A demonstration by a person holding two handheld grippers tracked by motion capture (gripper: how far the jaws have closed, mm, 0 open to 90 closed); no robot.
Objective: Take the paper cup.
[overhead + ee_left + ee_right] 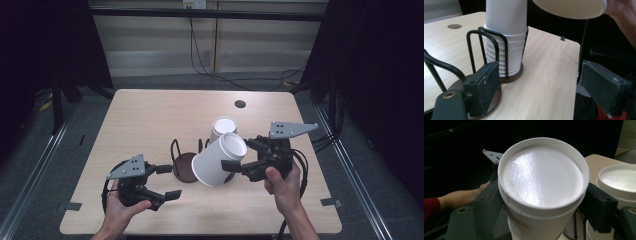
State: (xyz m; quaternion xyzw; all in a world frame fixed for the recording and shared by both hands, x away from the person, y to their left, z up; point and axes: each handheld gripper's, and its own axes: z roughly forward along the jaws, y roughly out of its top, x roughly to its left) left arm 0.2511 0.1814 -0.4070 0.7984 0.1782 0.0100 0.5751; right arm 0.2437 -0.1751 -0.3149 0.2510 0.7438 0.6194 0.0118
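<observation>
High view: the right claw (pixel 239 156) clamped a tilted cup (pixel 219 159) centre-frame, just right of the empty holder (pixel 184 166); the left claw (pixel 167 183), lower left, gaped.

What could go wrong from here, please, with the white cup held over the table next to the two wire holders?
1. The right gripper clamps the tilted white paper cup across its thin wall; a tight squeeze could dent it, a loose one could let it slip.
2. The cup hangs close to the stack of white upturned cups in its black wire holder and could knock it.
3. The open left gripper sits beside the empty brown-based wire holder and might nudge it.
</observation>
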